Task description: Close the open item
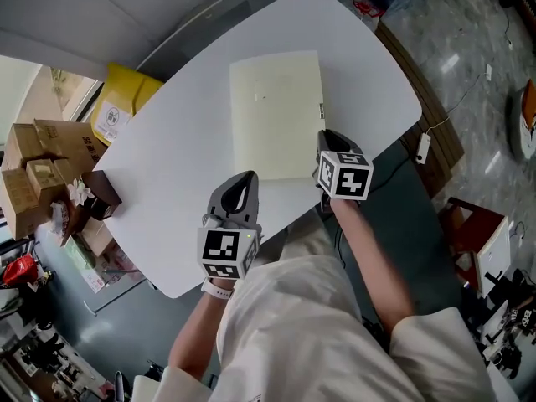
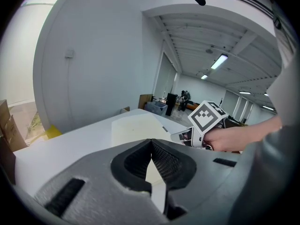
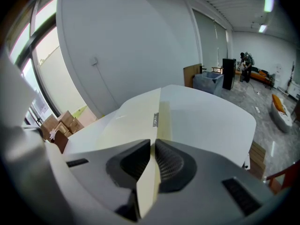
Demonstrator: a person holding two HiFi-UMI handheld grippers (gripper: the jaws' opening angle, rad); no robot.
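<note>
One white table (image 1: 180, 145), grey floor (image 1: 469, 44); right gripper (image 3: 153, 146) seemingly clamps cream folder (image 1: 275, 111); left gripper (image 2: 151, 145) closed.

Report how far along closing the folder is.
Done, apparently: the pale yellow folder lies flat on the white table, cover down. In hand: the right gripper pinches the folder's edge at its near corner; the left gripper is shut and empty. Left: release and pull back.
</note>
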